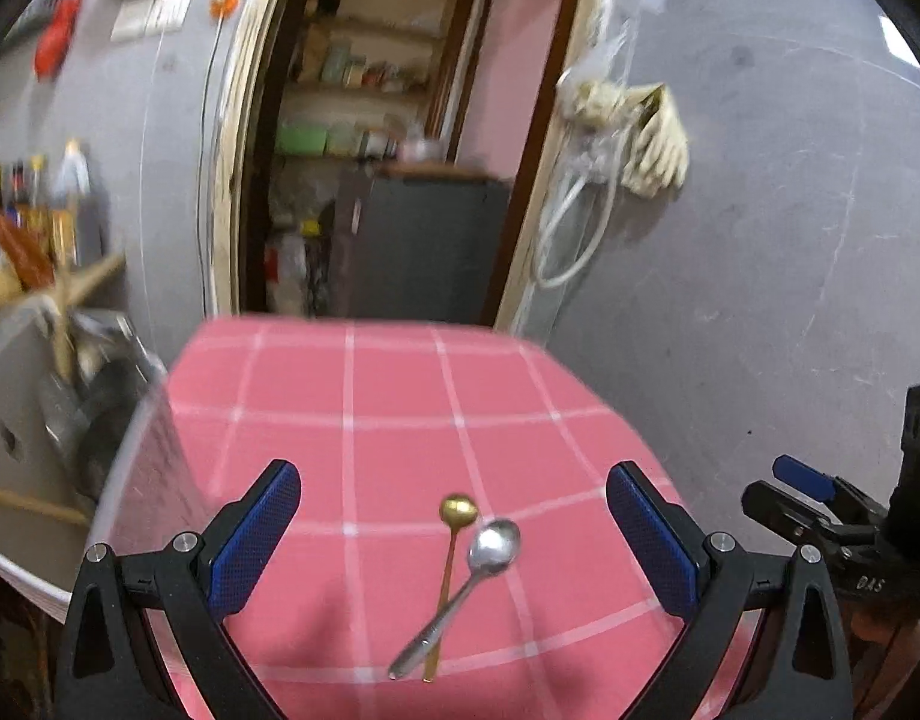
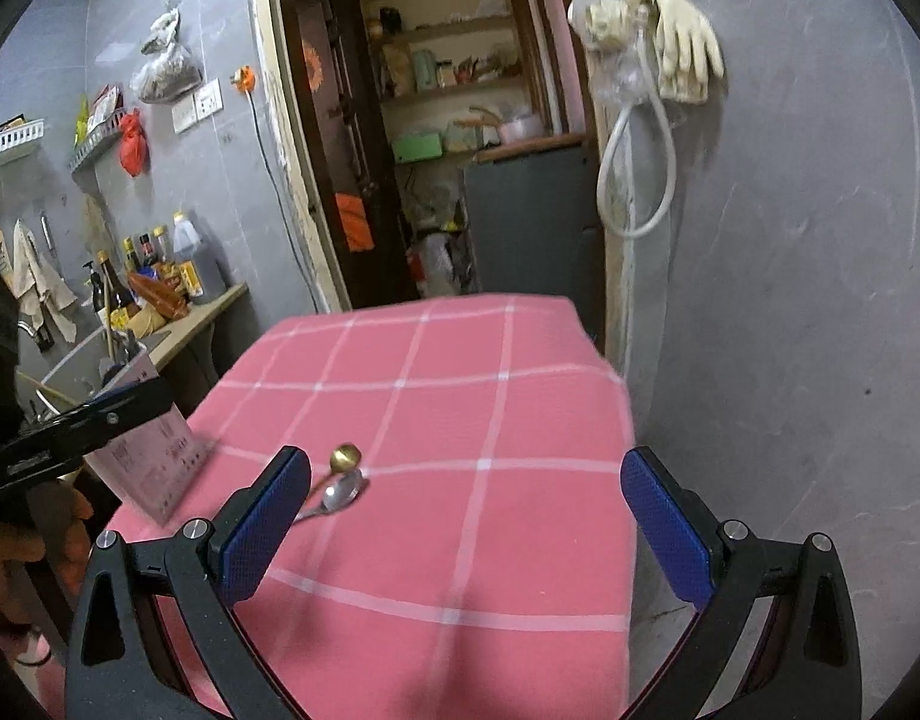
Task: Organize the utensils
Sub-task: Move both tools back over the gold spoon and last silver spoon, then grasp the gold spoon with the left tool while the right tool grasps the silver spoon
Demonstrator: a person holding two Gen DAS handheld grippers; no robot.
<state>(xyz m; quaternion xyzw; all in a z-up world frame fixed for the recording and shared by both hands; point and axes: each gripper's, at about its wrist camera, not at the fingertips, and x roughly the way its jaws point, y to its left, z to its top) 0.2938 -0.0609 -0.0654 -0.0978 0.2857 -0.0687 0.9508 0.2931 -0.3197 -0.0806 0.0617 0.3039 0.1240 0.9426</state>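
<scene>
Two spoons lie crossed on the pink checked tablecloth: a gold spoon and a silver spoon over it. My left gripper hovers just above them, open, its blue pads wide on either side. The right wrist view shows the gold spoon and the silver spoon just beyond the left finger of my right gripper, which is open and holds nothing. The right gripper also shows at the table's right edge. A clear utensil holder stands at the table's left edge.
A doorway to a pantry lies beyond the table's far edge. A grey wall with hanging gloves and a hose runs along the right. A counter with bottles and a sink is at the left. A hand holds the left gripper.
</scene>
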